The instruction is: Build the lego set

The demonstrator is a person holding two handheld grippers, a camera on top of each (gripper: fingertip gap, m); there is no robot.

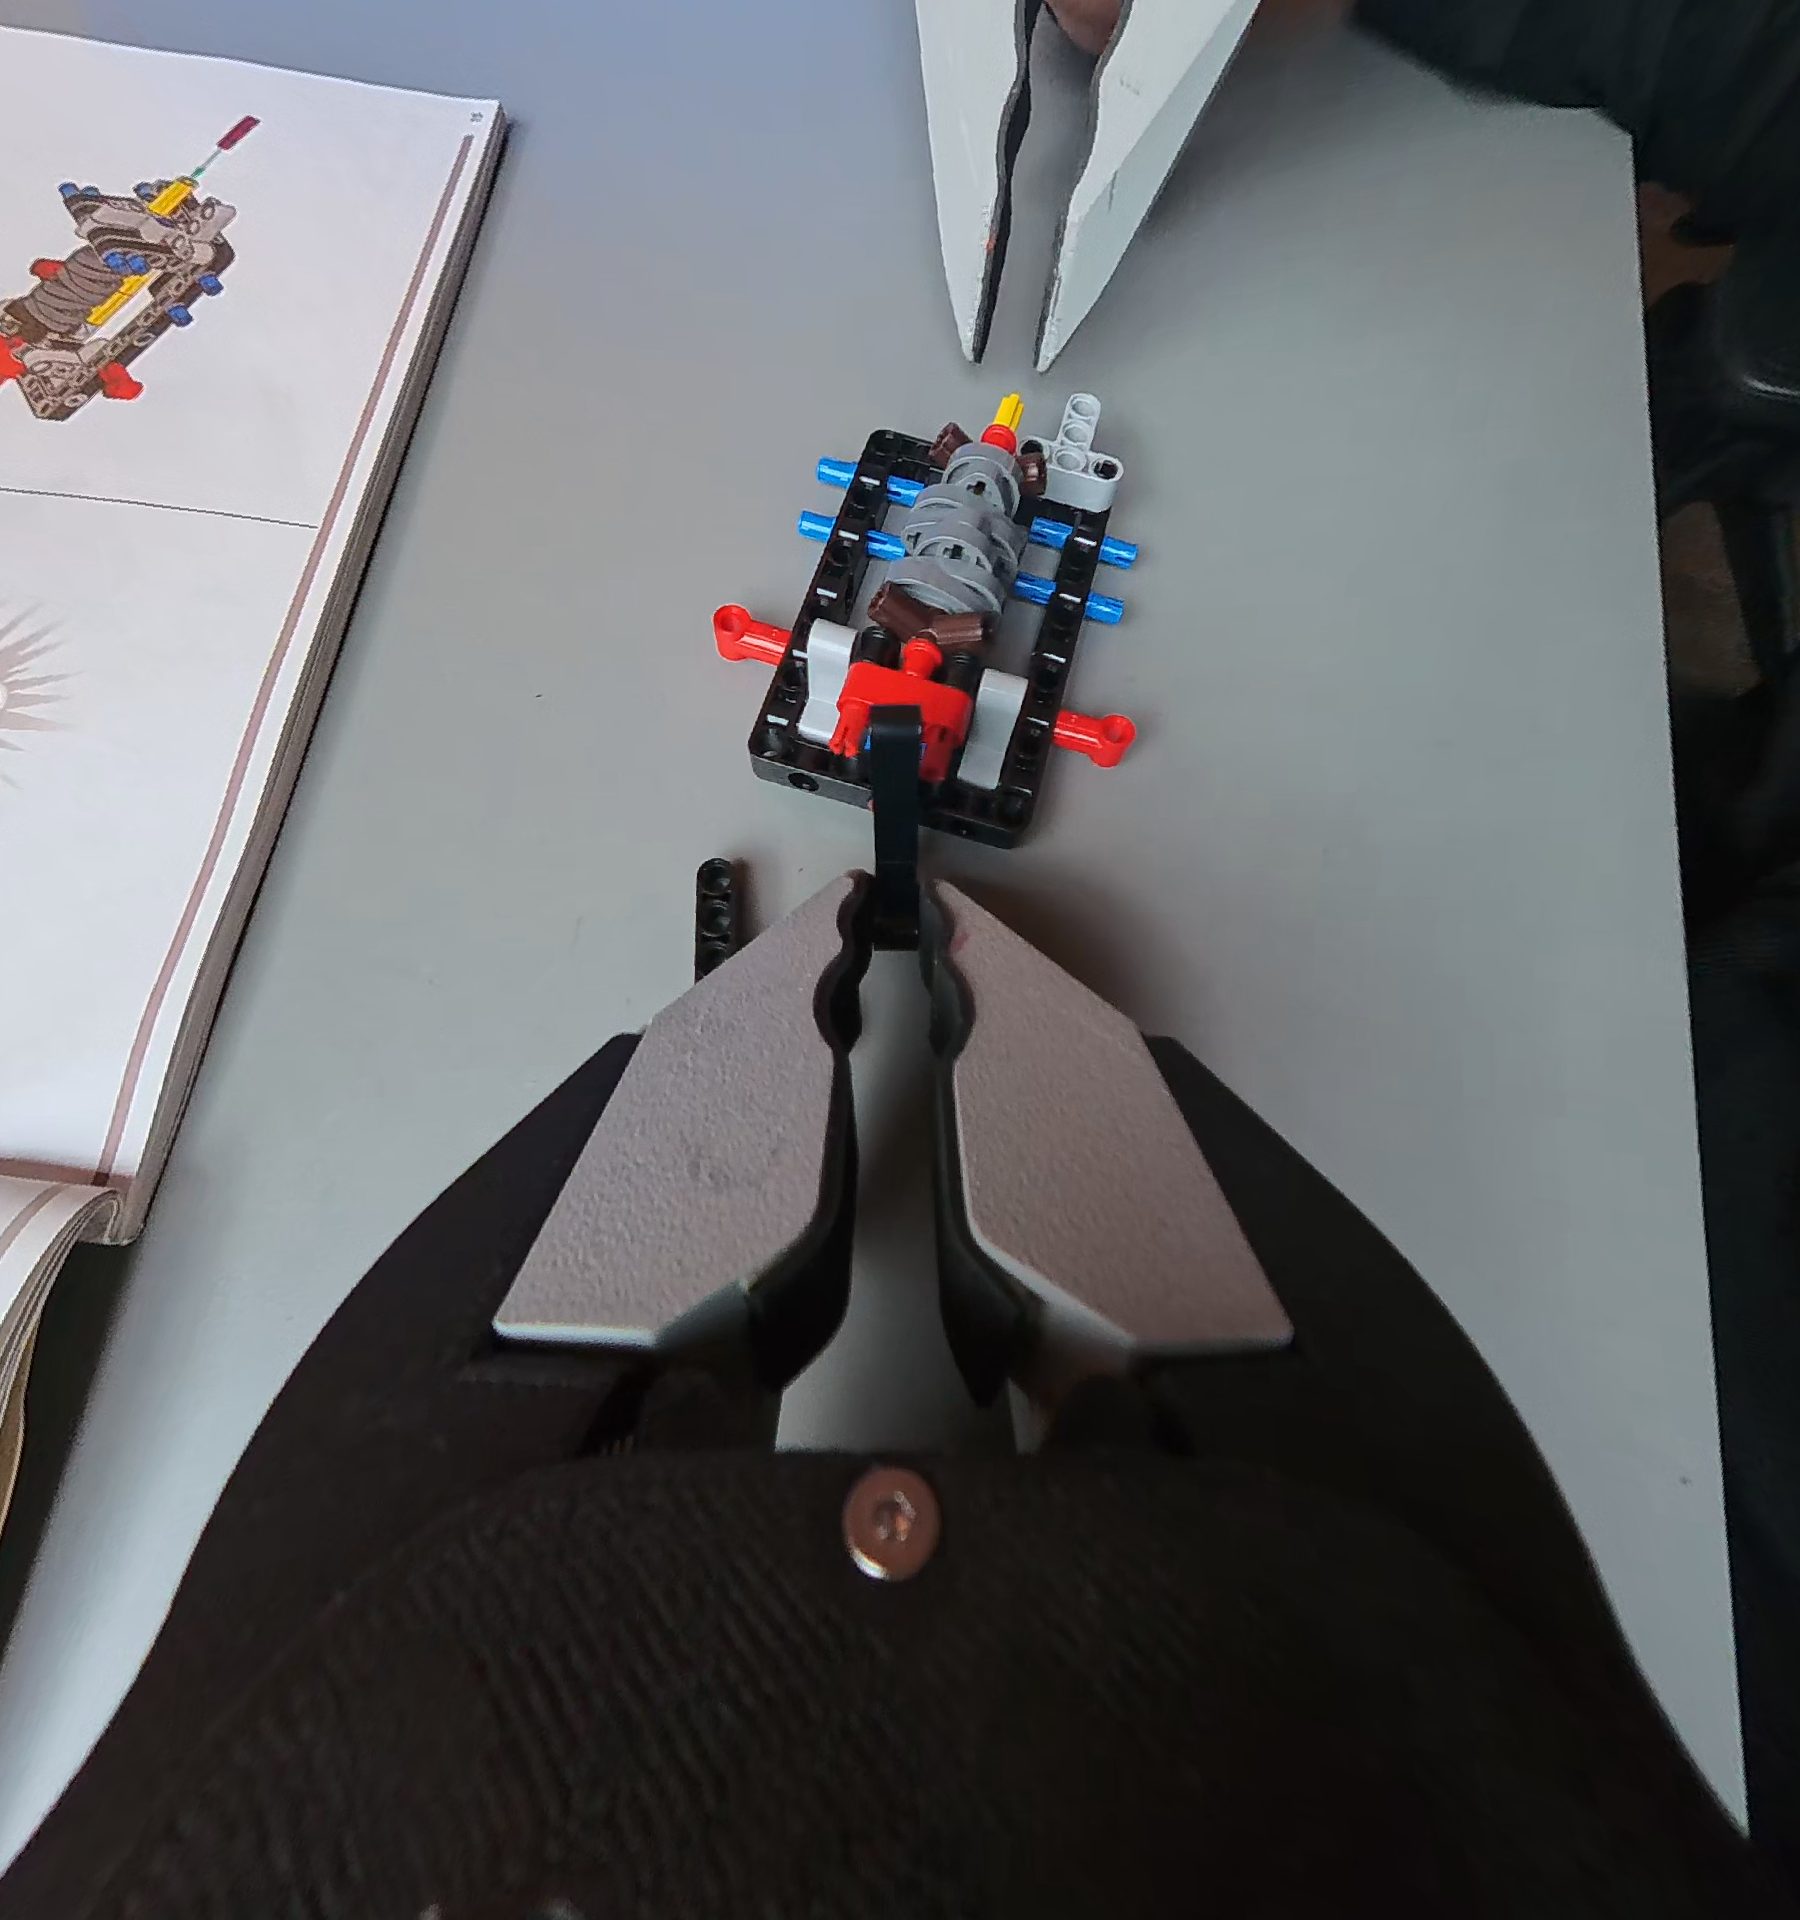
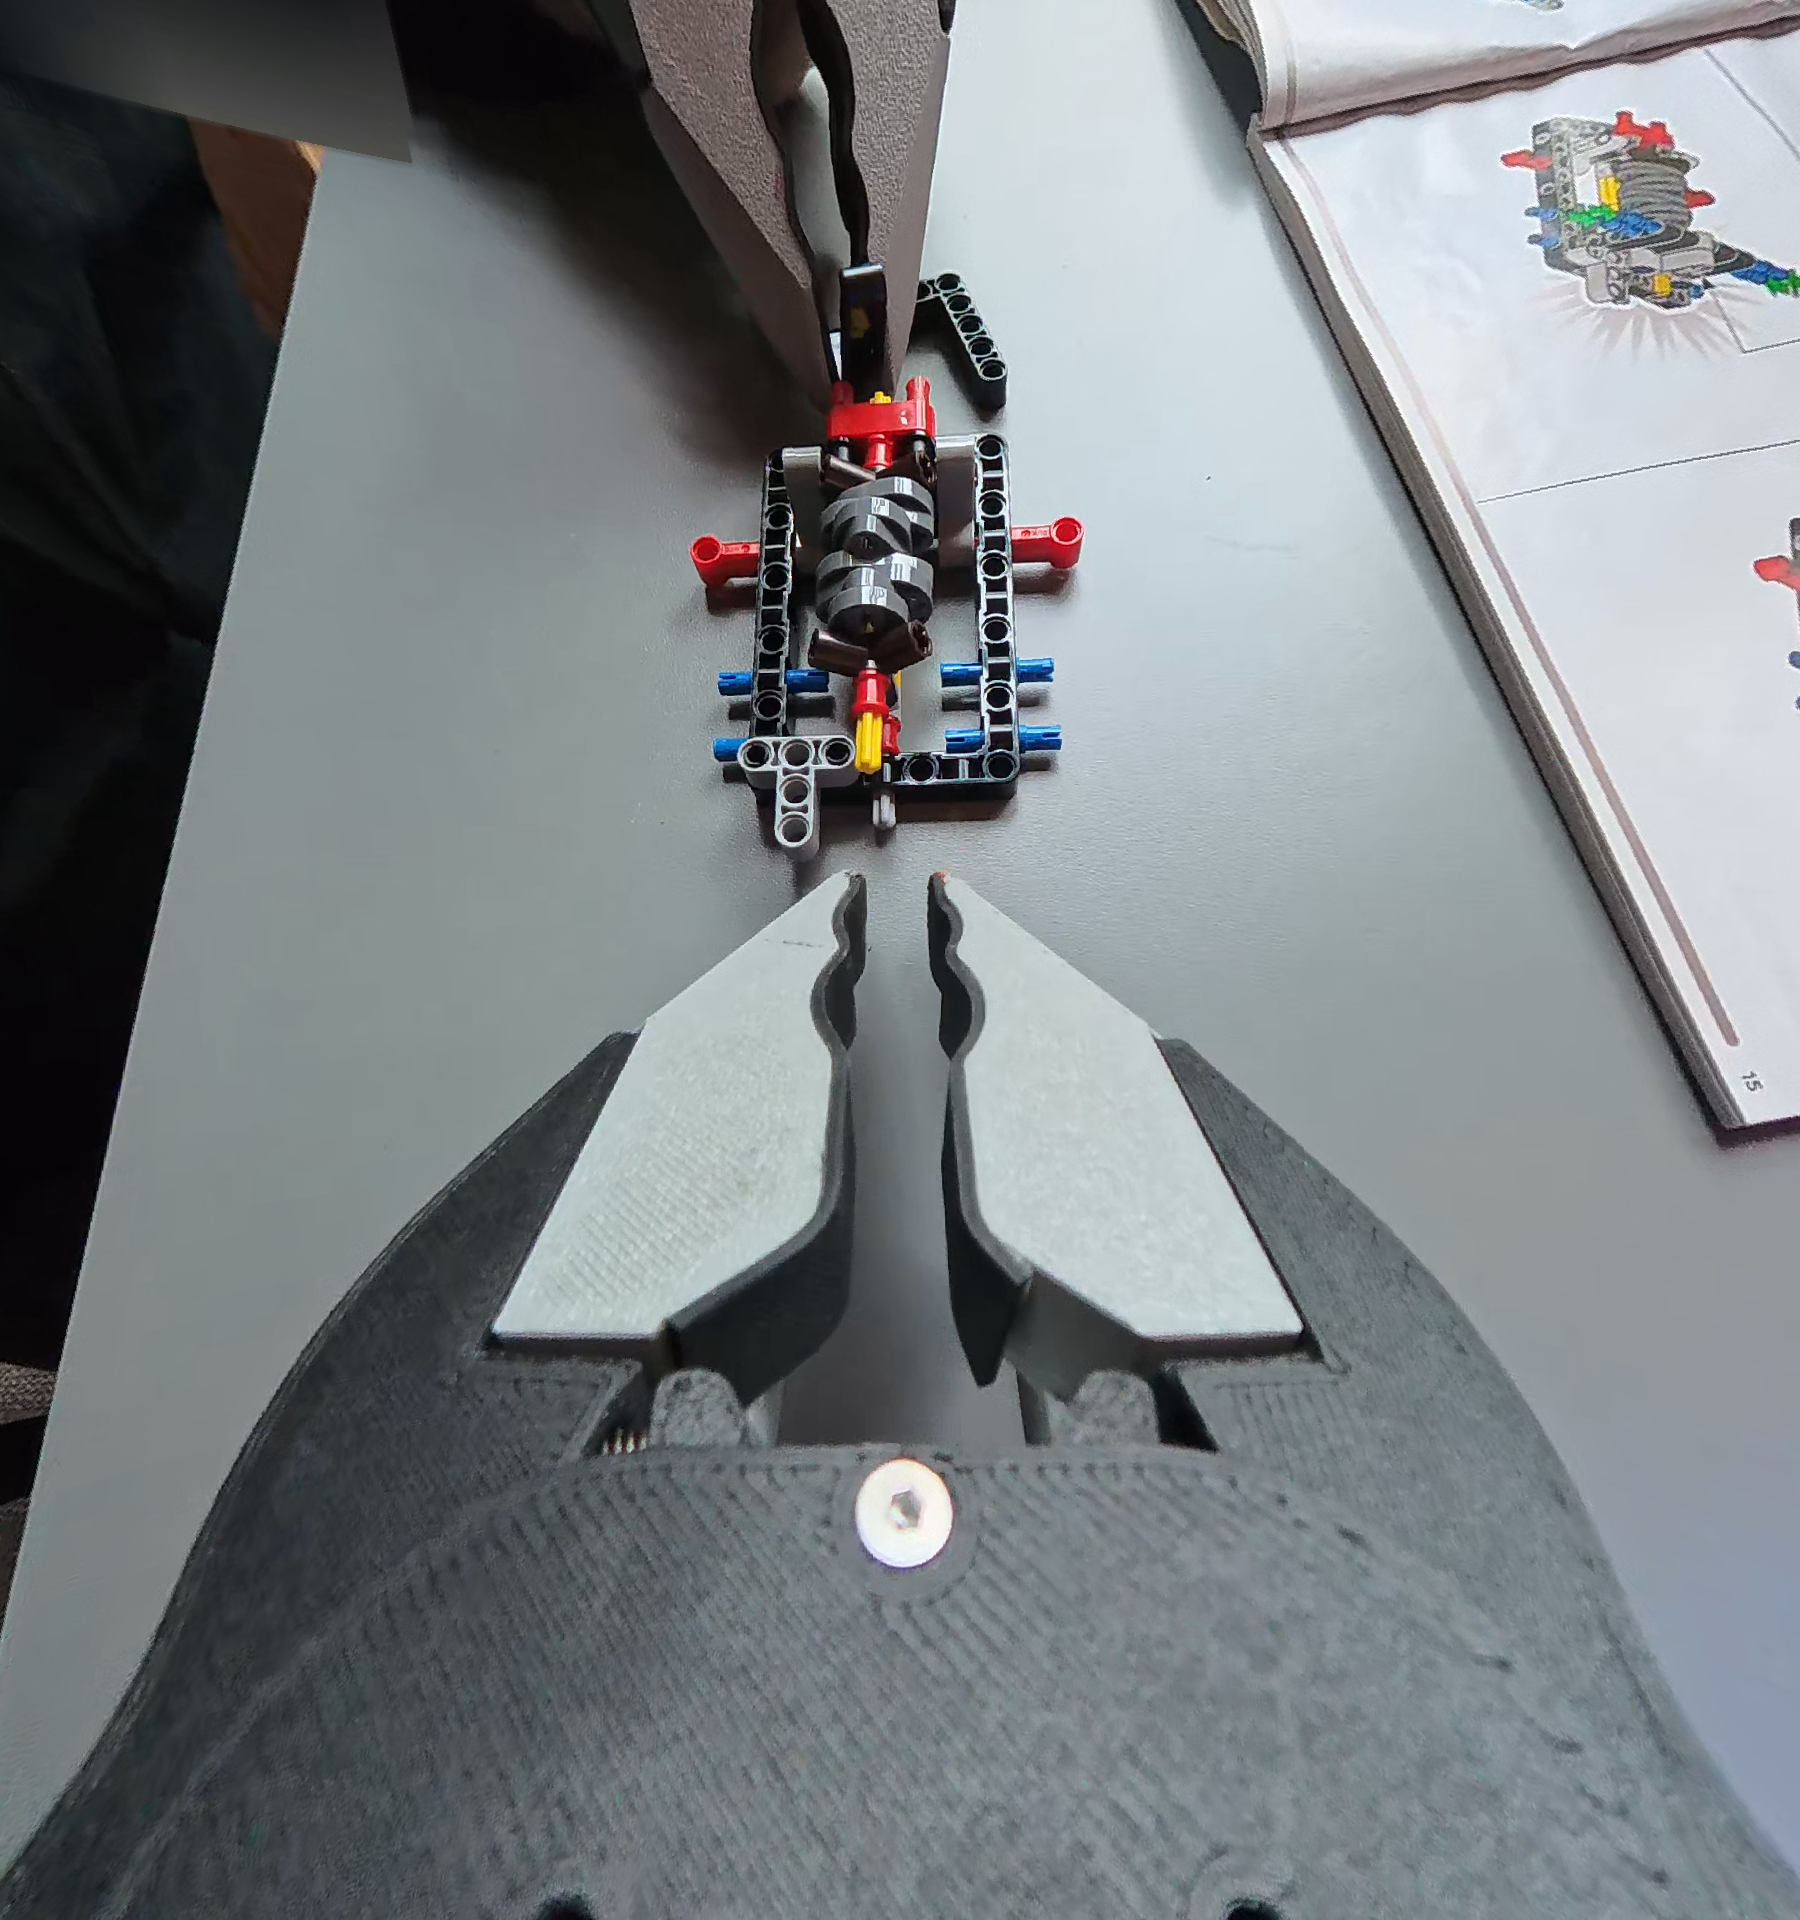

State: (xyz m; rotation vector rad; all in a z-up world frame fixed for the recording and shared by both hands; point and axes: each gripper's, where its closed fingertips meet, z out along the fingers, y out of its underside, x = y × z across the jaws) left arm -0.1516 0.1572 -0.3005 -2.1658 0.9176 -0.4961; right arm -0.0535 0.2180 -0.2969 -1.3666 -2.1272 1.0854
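The lego model [image 1: 937, 623] is a black frame with a grey drum, blue pins and red pins, lying flat on the grey table [image 1: 1343, 987]. My left gripper [image 1: 896, 896] is shut on a black piece [image 1: 894, 790] whose far end touches the red block [image 1: 906, 712] at the model's near end. My right gripper [image 2: 896, 881] is open and empty, just short of the model's [image 2: 885, 613] other end, by a grey T-shaped beam [image 2: 794, 779]. The right wrist view also shows the left gripper [image 2: 860, 364] and the black piece [image 2: 863, 307].
An open instruction booklet [image 1: 148, 623] lies on the left of the left wrist view and also shows in the right wrist view [image 2: 1654, 571]. A loose black angled beam [image 2: 969, 332] lies beside the left gripper. The table edge [image 1: 1665, 727] runs close past the model. The tips of one gripper are about 12 cm away from the tips of the other.
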